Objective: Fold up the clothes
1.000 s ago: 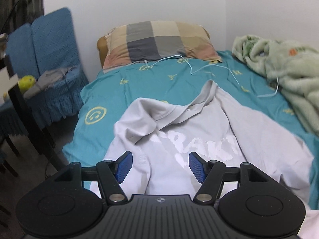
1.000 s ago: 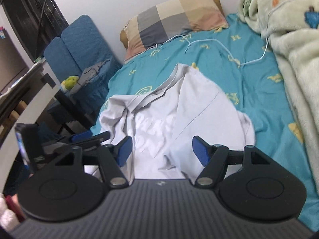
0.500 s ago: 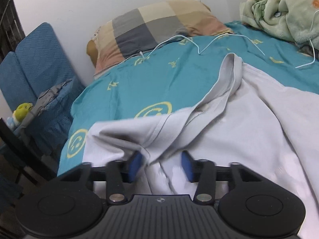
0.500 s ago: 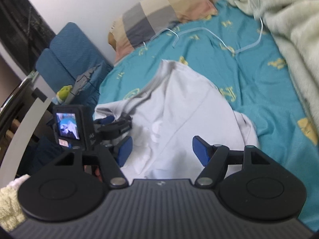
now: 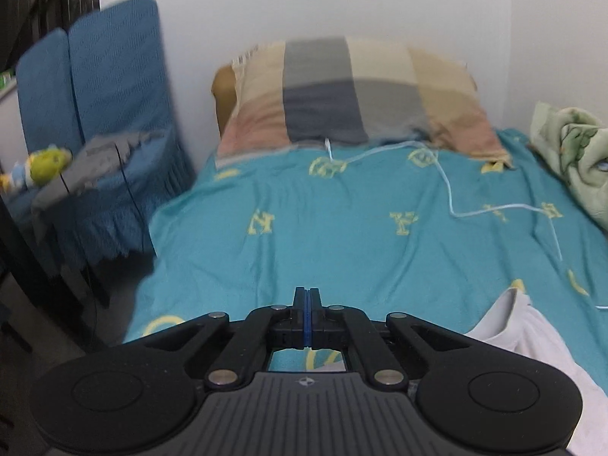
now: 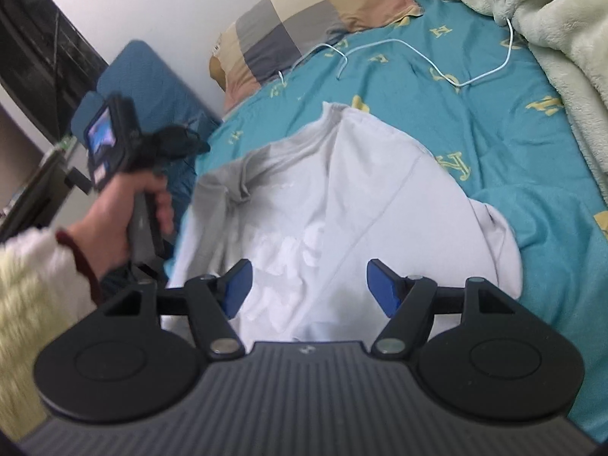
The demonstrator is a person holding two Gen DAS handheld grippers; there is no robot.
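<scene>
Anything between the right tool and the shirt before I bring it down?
Nothing visible. The right tool hangs open directly over the grey shirt, with only bare cloth between its fingers. The white cable lies farther up the bed.

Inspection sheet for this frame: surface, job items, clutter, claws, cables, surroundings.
Surface: teal bed sheet with yellow letters, creased.
Job's things: one light grey shirt, lying rumpled, left edge bunched, not folded.
Clutter: checked pillow at the head; pale green blanket heaped along the right side.
Grippers: left claw shut, raised above the sheet, no cloth seen between its pads; right claw open, over the shirt's near end.
Cables: white cable snaking loosely across the sheet from the pillow toward the blanket, clear of the shirt.
Surroundings: blue chair left of the bed, with a plush toy and grey cloth on it; white wall.
</scene>
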